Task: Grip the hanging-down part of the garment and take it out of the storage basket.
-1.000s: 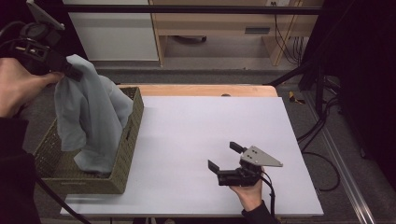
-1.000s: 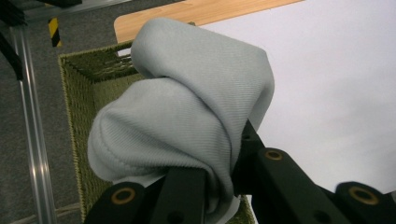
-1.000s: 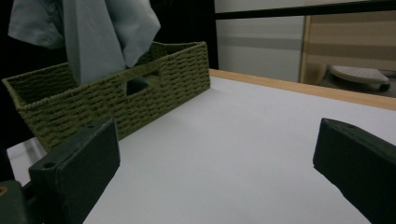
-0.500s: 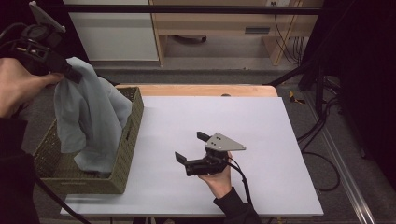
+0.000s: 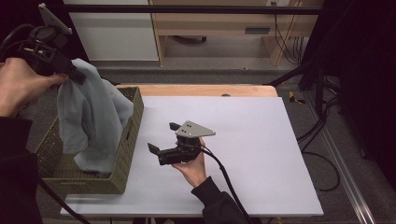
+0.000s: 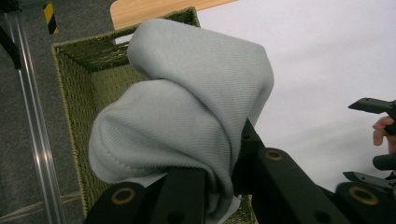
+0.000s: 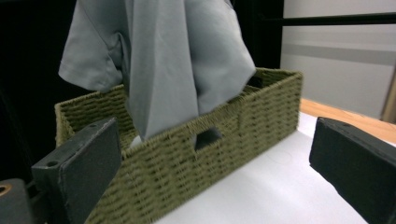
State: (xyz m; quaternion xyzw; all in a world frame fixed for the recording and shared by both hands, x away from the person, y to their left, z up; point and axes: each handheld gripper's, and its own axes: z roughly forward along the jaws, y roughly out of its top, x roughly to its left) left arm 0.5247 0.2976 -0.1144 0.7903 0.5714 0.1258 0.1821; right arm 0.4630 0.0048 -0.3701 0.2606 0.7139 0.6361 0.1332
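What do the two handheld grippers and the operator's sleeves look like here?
Both are black two-jaw units. The right gripper has a grey three-cornered plate with small holes on top and a black cable trailing back past a dark sleeve. Its jaws are flat dark-grey blocks. The left gripper carries a similar grey plate; its jaw arms have brass-coloured pivot rings. The left sleeve is dark too.

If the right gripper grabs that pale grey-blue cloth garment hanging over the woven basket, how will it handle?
Probably floppy: the pale grey-blue cloth garment hangs in folds from the left gripper, its lower end in the olive woven basket. Likely light. It may bunch between the open right gripper's jaws.
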